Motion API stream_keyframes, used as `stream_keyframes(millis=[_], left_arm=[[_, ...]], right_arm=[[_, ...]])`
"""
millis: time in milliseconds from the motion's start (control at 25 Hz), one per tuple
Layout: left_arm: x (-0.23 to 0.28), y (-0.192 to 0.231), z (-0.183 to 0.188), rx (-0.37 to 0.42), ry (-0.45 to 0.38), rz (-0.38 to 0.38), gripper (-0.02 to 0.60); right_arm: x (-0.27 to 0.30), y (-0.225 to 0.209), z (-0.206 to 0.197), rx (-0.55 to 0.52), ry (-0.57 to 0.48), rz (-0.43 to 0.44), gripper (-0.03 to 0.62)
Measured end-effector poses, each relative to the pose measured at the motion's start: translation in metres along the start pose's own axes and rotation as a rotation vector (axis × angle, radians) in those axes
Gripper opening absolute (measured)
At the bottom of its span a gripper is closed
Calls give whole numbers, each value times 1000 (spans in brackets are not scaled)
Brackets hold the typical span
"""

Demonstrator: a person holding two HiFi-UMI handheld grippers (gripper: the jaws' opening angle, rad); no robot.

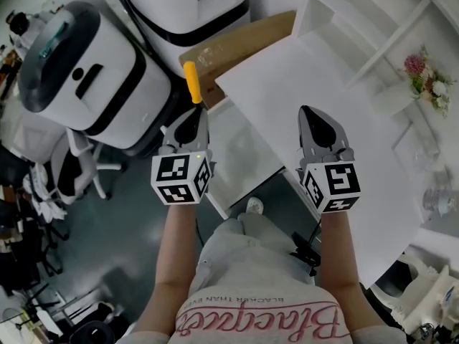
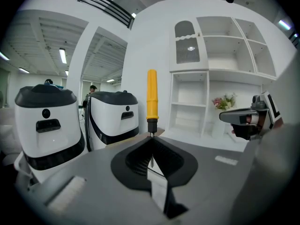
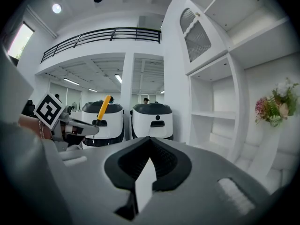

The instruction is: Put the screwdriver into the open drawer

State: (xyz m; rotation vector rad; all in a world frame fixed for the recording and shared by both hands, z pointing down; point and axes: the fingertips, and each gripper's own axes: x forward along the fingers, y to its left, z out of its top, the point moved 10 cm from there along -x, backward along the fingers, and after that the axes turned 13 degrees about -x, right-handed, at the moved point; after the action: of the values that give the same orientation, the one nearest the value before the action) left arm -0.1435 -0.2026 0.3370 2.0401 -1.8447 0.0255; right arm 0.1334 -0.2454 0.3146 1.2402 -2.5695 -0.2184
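Head view: screwdriver (image 1: 193,82) gripped in the air at the left corner of a white worktop (image 1: 373,106).
Left hand-held gripper (image 1: 195,113) is clenched on the screwdriver's metal shaft, its yellow handle pointing away from the person, just beside a cardboard box (image 1: 237,38). Right hand-held gripper (image 1: 308,112), jaws pressed together with nothing between them, hangs over the worktop's near edge.

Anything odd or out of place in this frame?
One oddity: the left gripper pinches the screwdriver by its thin metal shaft, so the yellow handle sticks out beyond the jaw tips. The right gripper is shut on nothing. Nothing looks spilled or damaged.
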Motion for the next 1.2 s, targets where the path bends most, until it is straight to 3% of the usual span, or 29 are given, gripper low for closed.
stream_keyframes(millis=[360, 840, 1200], left_arm=[[4, 6, -40, -35, 114, 11, 27], [-4, 14, -67, -57, 205, 6, 28], [5, 25, -93, -92, 363, 25, 28]], right_arm=[[-1, 11, -28, 37, 82, 17, 2], [-7, 34, -49, 85, 149, 13, 2], [-15, 54, -57, 123, 201, -40, 2]])
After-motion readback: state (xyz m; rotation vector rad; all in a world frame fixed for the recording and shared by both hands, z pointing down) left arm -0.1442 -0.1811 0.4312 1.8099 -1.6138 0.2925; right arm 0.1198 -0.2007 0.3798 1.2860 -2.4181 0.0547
